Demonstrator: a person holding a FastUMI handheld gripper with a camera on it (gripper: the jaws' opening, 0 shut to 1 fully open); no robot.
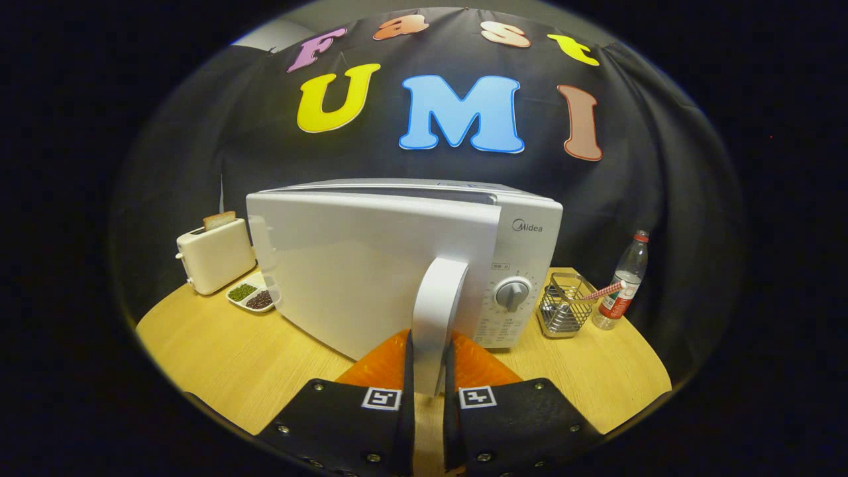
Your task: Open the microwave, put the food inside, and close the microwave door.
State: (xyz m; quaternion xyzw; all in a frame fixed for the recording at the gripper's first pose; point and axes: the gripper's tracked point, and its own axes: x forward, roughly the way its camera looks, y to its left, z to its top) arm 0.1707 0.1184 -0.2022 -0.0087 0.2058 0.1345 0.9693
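The microwave (404, 265) stands mid-surface (252, 364), its door (358, 271) swung partly open. The fingers (427, 377) are closed on the door's handle (437, 311), one at each side, apparently pressing it. Left of the microwave sit a toaster (213, 255) and a small dish (252, 296); right of it, a wire basket (563, 305) and a bottle (623, 281).
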